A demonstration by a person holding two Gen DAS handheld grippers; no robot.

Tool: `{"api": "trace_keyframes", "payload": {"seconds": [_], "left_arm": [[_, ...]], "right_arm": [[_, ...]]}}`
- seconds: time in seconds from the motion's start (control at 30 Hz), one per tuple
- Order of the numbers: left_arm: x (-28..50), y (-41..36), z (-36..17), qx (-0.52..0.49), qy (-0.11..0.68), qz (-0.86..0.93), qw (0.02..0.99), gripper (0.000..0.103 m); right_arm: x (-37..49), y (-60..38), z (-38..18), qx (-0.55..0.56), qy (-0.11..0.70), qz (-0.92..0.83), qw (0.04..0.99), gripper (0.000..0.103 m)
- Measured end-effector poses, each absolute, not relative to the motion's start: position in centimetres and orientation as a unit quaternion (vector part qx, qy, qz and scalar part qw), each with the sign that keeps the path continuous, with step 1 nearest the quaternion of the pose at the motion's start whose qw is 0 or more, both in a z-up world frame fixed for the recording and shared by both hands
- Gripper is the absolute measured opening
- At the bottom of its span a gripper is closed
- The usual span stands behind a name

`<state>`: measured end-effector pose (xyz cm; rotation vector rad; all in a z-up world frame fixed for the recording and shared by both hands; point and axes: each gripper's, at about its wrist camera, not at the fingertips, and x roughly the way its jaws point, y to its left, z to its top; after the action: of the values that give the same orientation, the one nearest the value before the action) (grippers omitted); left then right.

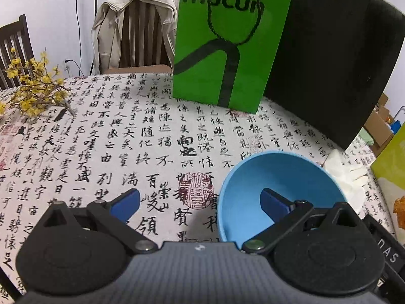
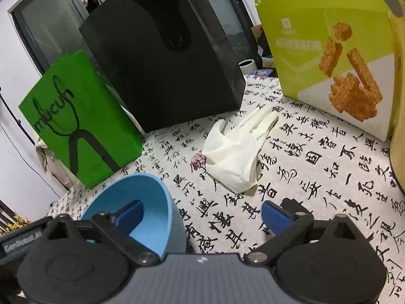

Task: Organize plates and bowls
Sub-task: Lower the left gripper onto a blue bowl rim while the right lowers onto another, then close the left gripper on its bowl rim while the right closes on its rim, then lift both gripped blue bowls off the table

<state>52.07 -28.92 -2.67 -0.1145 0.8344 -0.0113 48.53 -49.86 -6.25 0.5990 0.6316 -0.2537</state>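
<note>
- Plainly, both wrist views look down over a round table (image 1: 106, 136) covered by a cream cloth printed with black calligraphy.
- In the left wrist view the left gripper (image 1: 200, 200) fills the bottom of the frame with its blue-padded fingers (image 1: 127, 201) spread wide apart and nothing pressed between them.
- Its right-hand finger sits over the inside of a light blue round plastic bowl (image 1: 291, 174), which stands at lower right of that frame; the left-hand finger is over bare cloth, so the near rim of the bowl lies between the two fingers. Whether the pad touches the bowl's wall I cannot tell.
- In the right wrist view the right gripper (image 2: 202, 215) is likewise spread wide, with no pad pressing on anything.
- The same light blue bowl (image 2: 149, 202) shows at lower left of that frame, with the left-hand blue finger (image 2: 130, 214) inside its opening and the right-hand finger over the cloth, the bowl's wall between them.
- A bright green paper bag with black lettering (image 1: 227, 40) stands at the top centre of the left view, just beside a tall black paper bag (image 1: 329, 58) to its right.
- A crumpled white glove (image 2: 238, 149) lies on the cloth at the centre of the right view, near a yellow-green snack box (image 2: 329, 58) at upper right.
- Yellow flowering twigs (image 1: 33, 86) lie at the left edge of the left view, and a beige jacket (image 1: 114, 25) hangs over a wooden chair behind the table.
</note>
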Motion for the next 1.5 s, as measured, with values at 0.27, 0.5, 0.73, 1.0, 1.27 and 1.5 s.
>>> {"api": "trace_keyframes", "payload": {"seconds": [0.27, 0.5, 0.73, 1.0, 1.27, 1.5], "left_arm": [[52.2, -29.6, -3.7, -0.035, 0.405, -0.005, 0.913, 0.078], [52.1, -30.6, -4.6, -0.019, 0.408, -0.02, 0.913, 0.043], [51.7, -31.2, -5.2, -0.026, 0.408, -0.035, 0.912, 0.015], [51.3, -31.2, -4.9, -0.013, 0.392, -0.034, 0.919, 0.015], [50.9, -29.9, -4.8, -0.021, 0.392, -0.03, 0.919, 0.015], [50.1, -28.6, -4.2, -0.022, 0.389, -0.03, 0.92, 0.015]], "right_arm": [[49.3, -47.8, -6.1, 0.242, 0.313, -0.114, 0.911, 0.059], [50.1, -46.2, -6.6, 0.208, 0.336, -0.098, 0.914, 0.033], [50.3, -45.7, -7.2, 0.209, 0.349, -0.1, 0.908, 0.014], [50.2, -45.5, -7.4, 0.216, 0.355, -0.105, 0.903, 0.011], [50.2, -45.0, -7.3, 0.226, 0.362, -0.082, 0.901, 0.011], [49.8, -43.9, -6.6, 0.219, 0.356, -0.068, 0.906, 0.01]]}}
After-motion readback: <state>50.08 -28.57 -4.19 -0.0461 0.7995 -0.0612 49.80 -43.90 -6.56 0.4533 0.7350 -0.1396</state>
